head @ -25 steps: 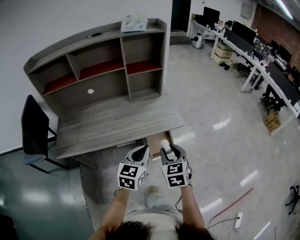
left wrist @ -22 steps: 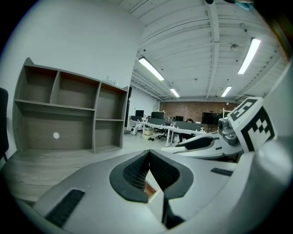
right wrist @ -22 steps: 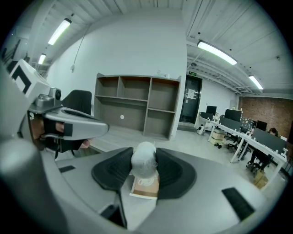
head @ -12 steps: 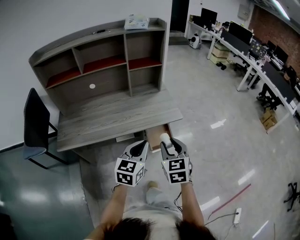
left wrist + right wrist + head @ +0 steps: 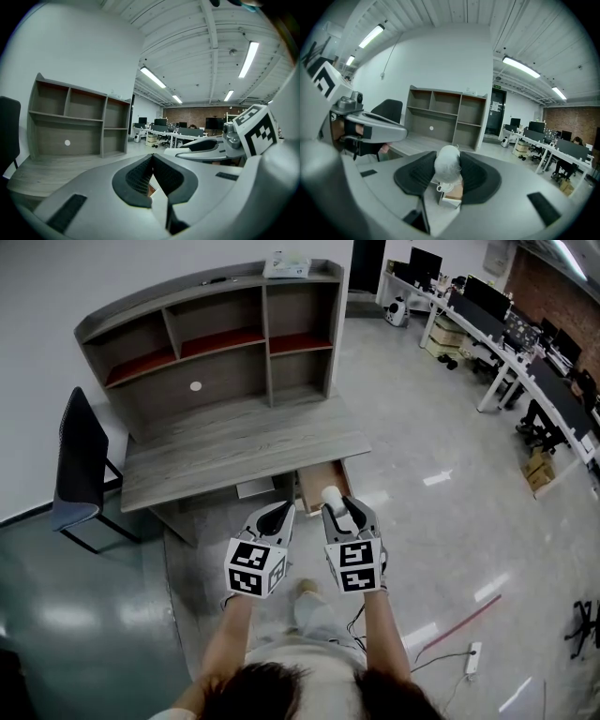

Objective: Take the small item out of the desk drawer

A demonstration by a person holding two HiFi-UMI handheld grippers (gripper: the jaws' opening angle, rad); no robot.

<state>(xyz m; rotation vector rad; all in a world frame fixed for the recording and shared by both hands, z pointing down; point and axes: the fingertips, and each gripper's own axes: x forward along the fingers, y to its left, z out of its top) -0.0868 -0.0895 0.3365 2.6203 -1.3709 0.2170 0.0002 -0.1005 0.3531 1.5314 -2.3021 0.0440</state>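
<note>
Table point(image 5: 234, 454) since a second ago: lay higher up the head view, hutch point(image 5: 211, 343) along with it.
Right gripper point(image 5: 336, 504) point(image 5: 448, 159) since then: kept low in mid-frame beside the left gripper point(image 5: 283, 510) point(image 5: 152, 157), small item point(image 5: 331, 495) point(image 5: 446, 169) kept in its jaws.
Left gripper: jaws pressed together with nothing between them; held just left of the right gripper, pointed toward the table.
Right gripper: jaws clamped on the small item, one dark pad on each side.
Small item: white and rounded; sat out of the drawer point(image 5: 323, 484) point(image 5: 452, 193), showing over its open end in both the head view and the right gripper view.
Drawer: stood pulled out beneath the table's right end; wooden inside, pale front.
Floor point(image 5: 450, 521): grey and glossy, patched with reflected light.
Table: grey wood grain, long front edge toward the grippers.
Hutch: stood along the table's back edge; open compartments, red shelves in the upper row, white round dot point(image 5: 195, 386) on the back panel.
Chair point(image 5: 80, 465): dark, stood at the table's left end.
Box point(image 5: 287, 264): pale, lay on top of the hutch toward its right end.
Office desks point(image 5: 506, 343): ranged along the far right with dark monitors, well apart from the table.
</note>
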